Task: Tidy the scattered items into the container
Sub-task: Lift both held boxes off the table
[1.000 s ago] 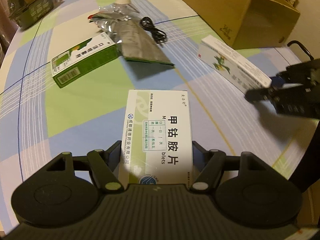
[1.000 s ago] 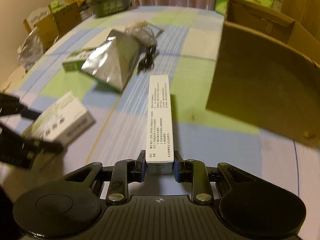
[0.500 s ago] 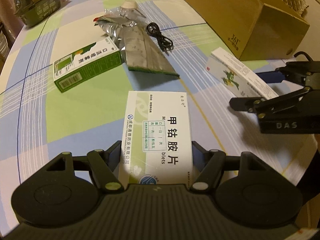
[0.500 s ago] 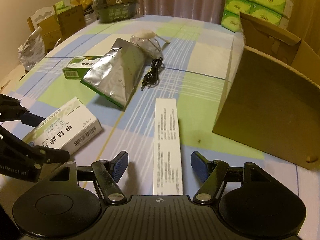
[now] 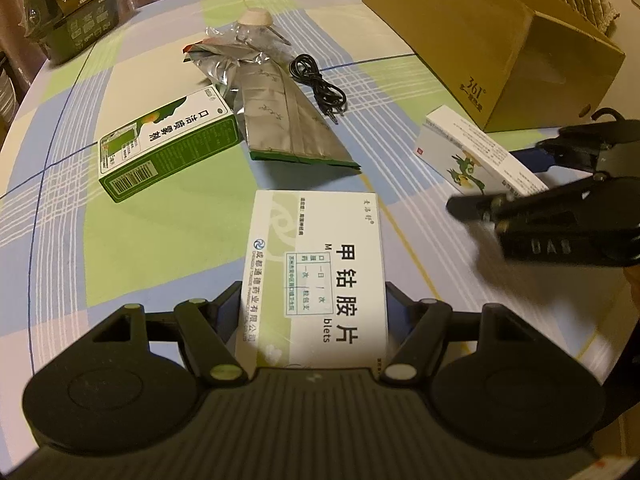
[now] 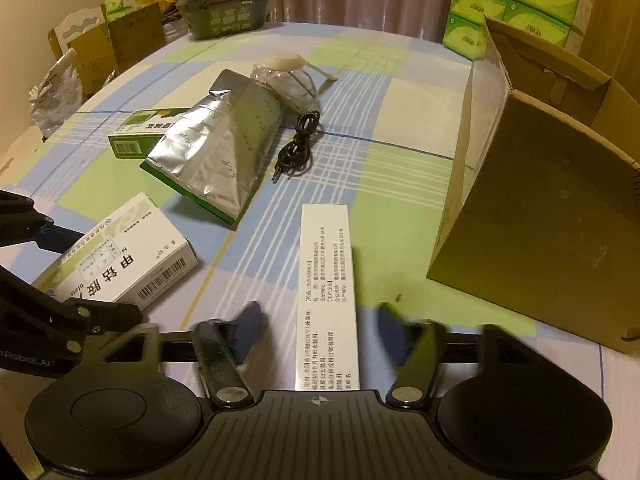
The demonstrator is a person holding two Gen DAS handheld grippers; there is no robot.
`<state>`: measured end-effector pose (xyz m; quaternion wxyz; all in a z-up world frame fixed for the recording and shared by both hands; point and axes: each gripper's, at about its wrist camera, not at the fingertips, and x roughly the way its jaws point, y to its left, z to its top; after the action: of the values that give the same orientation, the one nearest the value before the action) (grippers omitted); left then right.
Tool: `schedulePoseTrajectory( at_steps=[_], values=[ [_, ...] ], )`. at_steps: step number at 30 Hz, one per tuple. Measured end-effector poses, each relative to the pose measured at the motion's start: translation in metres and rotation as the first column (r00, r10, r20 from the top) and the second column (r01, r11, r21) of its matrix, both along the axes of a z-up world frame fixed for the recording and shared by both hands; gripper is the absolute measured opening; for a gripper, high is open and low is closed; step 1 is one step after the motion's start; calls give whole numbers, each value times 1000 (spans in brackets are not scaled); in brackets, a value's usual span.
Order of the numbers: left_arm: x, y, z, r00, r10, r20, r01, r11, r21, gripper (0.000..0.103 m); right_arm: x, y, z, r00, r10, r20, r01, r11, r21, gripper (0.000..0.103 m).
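The table (image 5: 132, 248) is covered with a smooth cloth printed in pale blue, green and cream checks. The left gripper (image 5: 314, 316) holds a flat white cardboard medicine box (image 5: 320, 276) with large black characters; its two dark fingers press on the long sides of the box, which lies on the cloth.

The right gripper (image 6: 318, 330) has its jaws closing. A long narrow white box (image 6: 326, 292) with small print lies between them, but the blue pads (image 6: 248, 328) are blurred and do not touch its sides. In the left wrist view this box shows a green bird picture on one face.

Farther back lies a crinkled silver foil pouch (image 6: 224, 152), wedge-shaped with a green bottom edge. It leans partly over a green and white carton (image 5: 168, 148) with a barcode on its end. Beside the pouch is a thin black cable (image 6: 296, 148), coiled loosely with a plug at one end. Behind it sits a clear crumpled plastic wrap with a cream round cap (image 6: 286, 66).

The container, a brown corrugated cardboard box (image 6: 548, 216), stands on the right side of the table with open flaps, near the long narrow box but apart from it. Its plain matte wall faces the right gripper.
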<state>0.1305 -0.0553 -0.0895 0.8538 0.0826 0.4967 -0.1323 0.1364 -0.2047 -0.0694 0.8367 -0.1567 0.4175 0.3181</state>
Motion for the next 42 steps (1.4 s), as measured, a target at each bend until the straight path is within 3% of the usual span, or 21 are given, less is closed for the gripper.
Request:
schedulePoseTrajectory(
  at_steps=[1, 42],
  values=[
    [-1, -1, 0, 1000, -4, -1, 4, 1000, 3, 67, 0, 0, 1, 1000, -6, 1, 6, 1000, -2, 23],
    [-60, -35, 57, 996, -37, 85, 37, 999, 4, 67, -53, -62, 66, 992, -105, 76, 94, 987, 130, 23]
  ],
)
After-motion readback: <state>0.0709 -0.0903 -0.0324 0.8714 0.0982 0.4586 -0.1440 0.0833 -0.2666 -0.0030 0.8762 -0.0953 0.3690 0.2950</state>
